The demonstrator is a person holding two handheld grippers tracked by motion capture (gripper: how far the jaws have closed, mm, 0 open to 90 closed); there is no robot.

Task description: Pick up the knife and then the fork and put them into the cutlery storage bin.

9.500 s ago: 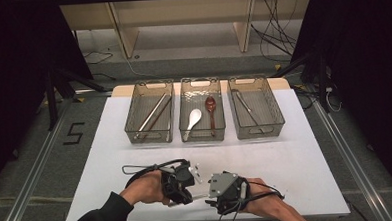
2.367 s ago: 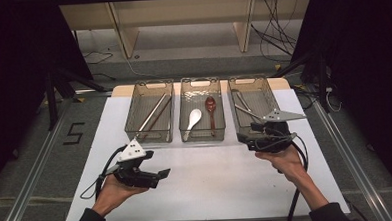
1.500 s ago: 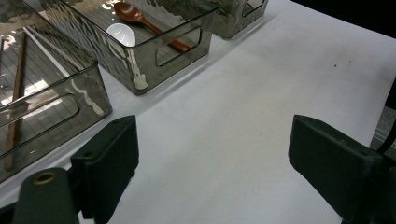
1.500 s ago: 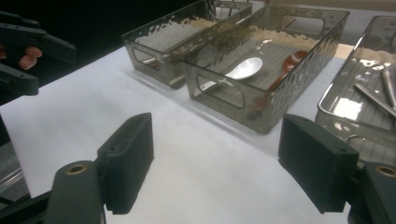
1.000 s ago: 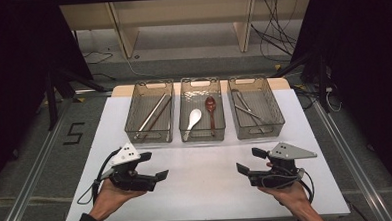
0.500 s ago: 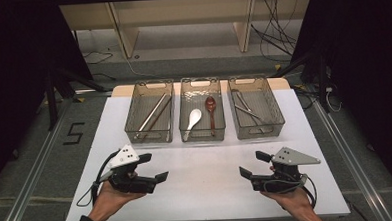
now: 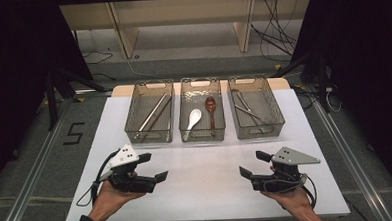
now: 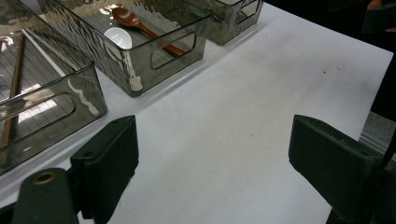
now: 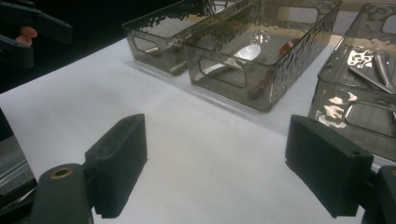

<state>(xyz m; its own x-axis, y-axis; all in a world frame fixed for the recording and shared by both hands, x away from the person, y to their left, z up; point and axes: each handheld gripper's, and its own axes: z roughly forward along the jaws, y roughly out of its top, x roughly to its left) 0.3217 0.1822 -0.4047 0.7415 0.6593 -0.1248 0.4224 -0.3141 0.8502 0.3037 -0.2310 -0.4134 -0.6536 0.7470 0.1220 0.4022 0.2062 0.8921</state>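
Both grippers are held low over the bare white table (image 7: 206, 165), well apart from the three bins. The left gripper (image 7: 156, 168) and right gripper (image 7: 250, 164) are spread wide, nothing between the jaws. Sorting appears complete: cutlery lies inside the bins (image 7: 202, 110). Any next move would call for a forward reach.

A single dark digit "5" (image 7: 75, 133) is marked on the grey floor (image 7: 46, 162), left of the table (image 7: 207, 190). Nothing else in the views can be read.
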